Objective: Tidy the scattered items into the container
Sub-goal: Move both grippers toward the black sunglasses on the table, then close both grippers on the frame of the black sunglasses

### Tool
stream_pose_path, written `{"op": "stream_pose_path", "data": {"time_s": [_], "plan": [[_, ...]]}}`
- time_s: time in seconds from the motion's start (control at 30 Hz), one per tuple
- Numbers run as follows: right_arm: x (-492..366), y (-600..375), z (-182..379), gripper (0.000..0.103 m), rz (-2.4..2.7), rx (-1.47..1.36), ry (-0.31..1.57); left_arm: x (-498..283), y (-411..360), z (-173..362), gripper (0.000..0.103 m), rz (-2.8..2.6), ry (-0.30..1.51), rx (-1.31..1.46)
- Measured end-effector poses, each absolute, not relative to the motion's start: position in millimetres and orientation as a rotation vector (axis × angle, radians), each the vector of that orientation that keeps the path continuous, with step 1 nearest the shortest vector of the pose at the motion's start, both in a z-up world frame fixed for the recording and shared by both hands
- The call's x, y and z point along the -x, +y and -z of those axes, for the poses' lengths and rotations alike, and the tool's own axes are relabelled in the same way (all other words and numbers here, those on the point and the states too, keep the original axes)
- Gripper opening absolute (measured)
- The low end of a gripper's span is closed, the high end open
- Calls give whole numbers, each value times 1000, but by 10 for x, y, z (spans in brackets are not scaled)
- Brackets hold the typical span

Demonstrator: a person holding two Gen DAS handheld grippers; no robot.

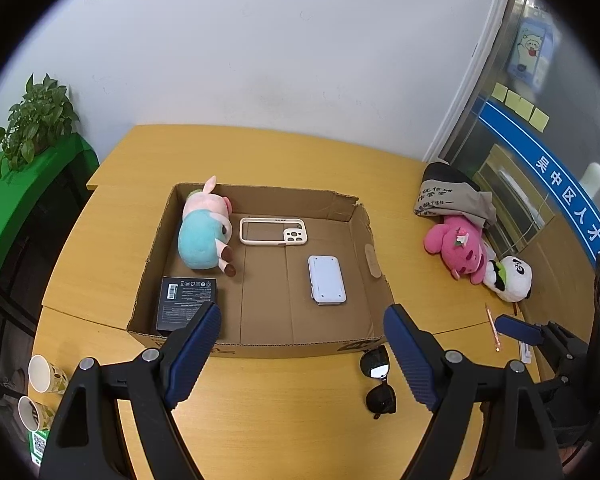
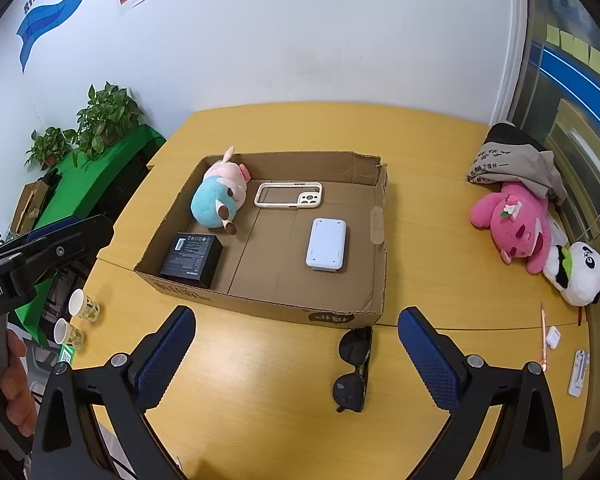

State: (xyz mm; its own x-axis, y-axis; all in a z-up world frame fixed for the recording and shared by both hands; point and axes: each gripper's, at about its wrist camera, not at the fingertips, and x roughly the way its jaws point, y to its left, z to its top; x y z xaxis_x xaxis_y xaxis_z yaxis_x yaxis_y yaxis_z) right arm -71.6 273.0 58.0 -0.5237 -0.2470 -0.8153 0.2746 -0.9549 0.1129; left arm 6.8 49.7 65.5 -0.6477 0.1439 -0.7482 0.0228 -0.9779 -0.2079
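Observation:
An open cardboard box [image 1: 364, 240] [image 2: 380, 216] lies on the yellow table. In it are a blue-pink plush pig [image 1: 204, 236] [image 2: 220, 196], a cream phone case [image 1: 274, 231] [image 2: 288, 195], a white device [image 1: 326, 279] [image 2: 326, 249] and a black box [image 1: 186, 298] [image 2: 192, 254]. Black sunglasses [image 1: 378, 384] [image 2: 352, 368] lie just in front of the box. My left gripper [image 1: 302, 354] is open and empty above the box's front edge. My right gripper [image 2: 296, 360] is open and empty, left of the sunglasses.
At the right lie a pink plush [image 1: 458, 248] [image 2: 516, 224], a panda plush [image 1: 510, 278] [image 2: 578, 272], a folded cloth bag [image 1: 448, 196] [image 2: 512, 160], a pen [image 1: 493, 326] [image 2: 543, 340] and small white items [image 2: 579, 372]. Two paper cups [image 1: 42, 374] [image 2: 82, 306] stand at the table's left edge.

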Motion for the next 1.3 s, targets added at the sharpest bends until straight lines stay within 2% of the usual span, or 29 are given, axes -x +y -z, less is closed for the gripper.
{"op": "stream_pose_path", "data": {"time_s": [0.23, 0.37, 0.47, 0.6, 0.73, 0.9, 1.1, 1.2, 1.23, 1.3], "plan": [[721, 2654, -631, 103, 2497, -1323, 70, -38, 491, -738, 83, -2779, -322, 1252], [717, 2726, -524, 103, 2486, -1330, 55, -95, 490, -614, 83, -2746, -339, 1294], [706, 2902, -213, 103, 2443, -1412, 16, -119, 483, -330, 83, -2654, -357, 1404], [632, 3337, 545, 103, 2425, -1656, -17, -85, 549, 140, 83, -2514, -360, 1559], [503, 3719, 1229, 102, 2345, -1883, -150, 36, 710, 585, 83, -2364, -357, 1682], [500, 3708, 1541, 102, 2274, -1864, -297, 184, 908, 844, 83, -2261, -325, 1739], [685, 3506, 1818, 101, 2252, -1823, -310, 242, 998, 1054, 83, -2212, -304, 1762], [777, 3465, 2013, 99, 2238, -1833, -291, 235, 1001, 1244, 83, -2171, -345, 1796], [807, 3457, 2071, 95, 2232, -1841, -281, 238, 1001, 1320, 83, -2151, -366, 1807], [861, 3444, 2191, 80, 2220, -1869, -273, 260, 1004, 1435, 83, -2123, -390, 1823]]}}
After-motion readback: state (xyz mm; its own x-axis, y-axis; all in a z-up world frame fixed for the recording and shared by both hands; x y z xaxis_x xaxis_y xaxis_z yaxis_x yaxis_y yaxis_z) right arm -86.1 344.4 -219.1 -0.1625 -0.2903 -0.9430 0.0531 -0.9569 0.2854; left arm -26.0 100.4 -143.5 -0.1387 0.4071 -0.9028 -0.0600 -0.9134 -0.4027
